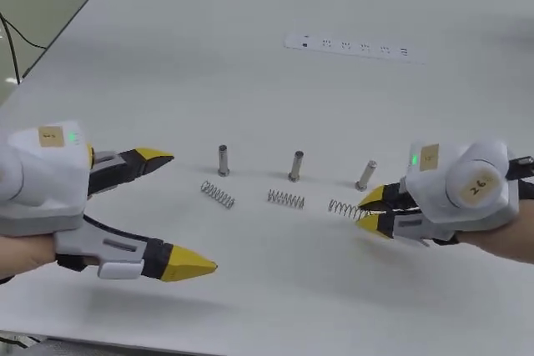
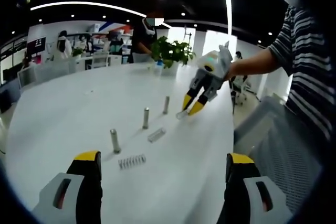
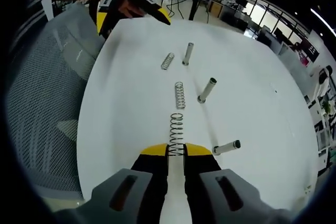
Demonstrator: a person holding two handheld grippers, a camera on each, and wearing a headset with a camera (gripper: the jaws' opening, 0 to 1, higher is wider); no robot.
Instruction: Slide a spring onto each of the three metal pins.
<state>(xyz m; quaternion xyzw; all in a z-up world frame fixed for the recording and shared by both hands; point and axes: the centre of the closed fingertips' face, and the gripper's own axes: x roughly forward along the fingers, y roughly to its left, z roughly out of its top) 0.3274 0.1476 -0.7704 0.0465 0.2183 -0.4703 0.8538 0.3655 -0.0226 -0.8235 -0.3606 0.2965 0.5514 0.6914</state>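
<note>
When looking down through the head view, find three short grey metal pins standing on end in a row across the white tabletop [image 1: 250, 97]: left pin [image 1: 224, 160], middle pin [image 1: 296, 166], right pin [image 1: 366, 175]. Just in front of each pin, on the side nearer the person, note a thin silver wire coil spring: left spring [image 1: 217, 194], middle spring [image 1: 285, 198], right spring [image 1: 346, 208]. Read the left and middle springs as lying flat, apart from their pins, and none of the three as yet threaded on.

Identify the right gripper [image 1: 373, 210], white-bodied with black jaws tipped yellow, held low at the right-hand end of the row. Check its jaws: narrow, pinched on the near end of the right spring, leaving the rest of the coil extending forward of the tips. Confirm in the right gripper view. Locate the right pin just beside those tips.

Identify the left gripper [image 1: 190, 211], of the same build, left of the row and well apart from the left pin and left spring. Check its jaws: spread wide, holding nothing, pointed toward the row. In the left gripper view, see the left spring nearest, ahead of the two yellow tips.

Farther back on the tabletop, note a long white power strip [image 1: 355, 46] lying flat, well apart from the pins.
</note>
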